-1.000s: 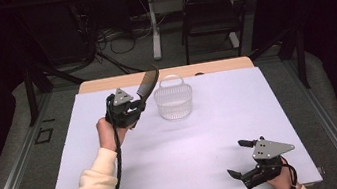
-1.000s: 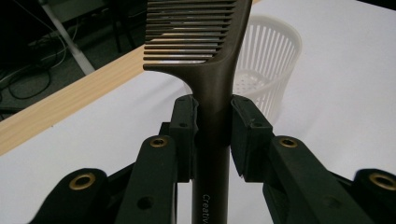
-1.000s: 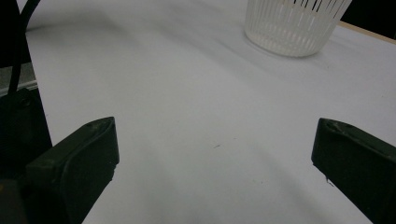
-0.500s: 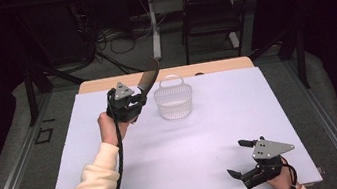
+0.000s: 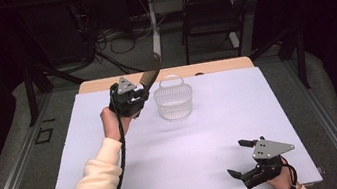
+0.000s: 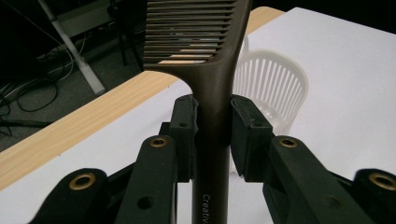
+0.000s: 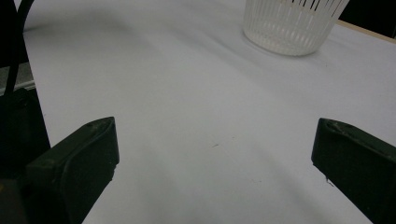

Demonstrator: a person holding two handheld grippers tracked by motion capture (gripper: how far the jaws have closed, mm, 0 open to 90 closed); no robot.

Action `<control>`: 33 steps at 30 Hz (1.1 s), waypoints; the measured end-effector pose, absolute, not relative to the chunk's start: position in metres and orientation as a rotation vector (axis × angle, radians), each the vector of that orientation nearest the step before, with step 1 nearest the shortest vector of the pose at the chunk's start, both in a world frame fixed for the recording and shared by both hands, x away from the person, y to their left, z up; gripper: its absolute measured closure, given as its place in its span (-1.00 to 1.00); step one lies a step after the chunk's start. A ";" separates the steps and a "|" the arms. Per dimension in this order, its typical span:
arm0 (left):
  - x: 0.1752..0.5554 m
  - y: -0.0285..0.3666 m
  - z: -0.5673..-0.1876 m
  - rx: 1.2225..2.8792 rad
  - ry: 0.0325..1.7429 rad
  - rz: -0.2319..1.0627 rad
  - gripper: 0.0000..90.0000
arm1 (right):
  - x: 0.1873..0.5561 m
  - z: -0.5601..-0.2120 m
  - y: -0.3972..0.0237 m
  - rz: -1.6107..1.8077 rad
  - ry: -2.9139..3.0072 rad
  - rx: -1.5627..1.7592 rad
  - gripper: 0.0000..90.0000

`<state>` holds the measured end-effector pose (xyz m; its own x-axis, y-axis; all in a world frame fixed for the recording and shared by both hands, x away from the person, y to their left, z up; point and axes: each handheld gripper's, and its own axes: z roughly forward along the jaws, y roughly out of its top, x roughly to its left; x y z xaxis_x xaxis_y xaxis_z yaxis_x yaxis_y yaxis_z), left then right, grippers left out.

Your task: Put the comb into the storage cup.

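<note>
My left gripper (image 5: pixel 140 94) is raised over the far left of the white table, shut on the handle of a dark brown comb (image 5: pixel 152 72). The comb's toothed end (image 6: pixel 191 32) points up and away, towards a small white slatted basket (image 5: pixel 174 101) just to the right. In the left gripper view both pads (image 6: pixel 186 126) press the comb's handle (image 6: pixel 212 140), with the basket (image 6: pixel 271 79) behind. My right gripper (image 5: pixel 241 158) rests near the table's front right edge, jaws wide open and nothing between them (image 7: pixel 212 154).
A white sheet covers the table (image 5: pixel 213 133); a strip of bare wood (image 5: pixel 213 67) shows along the far edge. Beyond it are a dark chair (image 5: pixel 211 22), a desk leg (image 5: pixel 154 20) and floor cables. The basket (image 7: pixel 292 23) stands far ahead of the right gripper.
The left hand has carried the comb slightly up and to the right, closer to the basket. The right gripper has stayed where it was.
</note>
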<state>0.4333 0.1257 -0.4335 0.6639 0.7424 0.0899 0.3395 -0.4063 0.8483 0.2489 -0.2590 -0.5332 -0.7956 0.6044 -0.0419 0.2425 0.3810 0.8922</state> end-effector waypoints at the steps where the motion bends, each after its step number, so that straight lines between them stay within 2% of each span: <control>1: 0.434 0.125 -0.434 2.010 0.841 0.585 0.61 | 0.249 -0.533 -0.259 1.383 2.284 0.738 -1.00; 33: 0.451 0.103 -0.424 1.972 0.791 0.600 0.61 | 0.250 -0.533 -0.260 1.372 2.278 0.747 -0.99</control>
<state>0.4513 0.1034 -0.4235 0.6774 0.7289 0.0994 0.2917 -0.3901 0.8734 0.2496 -0.2598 -0.5333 -0.7877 0.6144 -0.0463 0.2463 0.3829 0.8904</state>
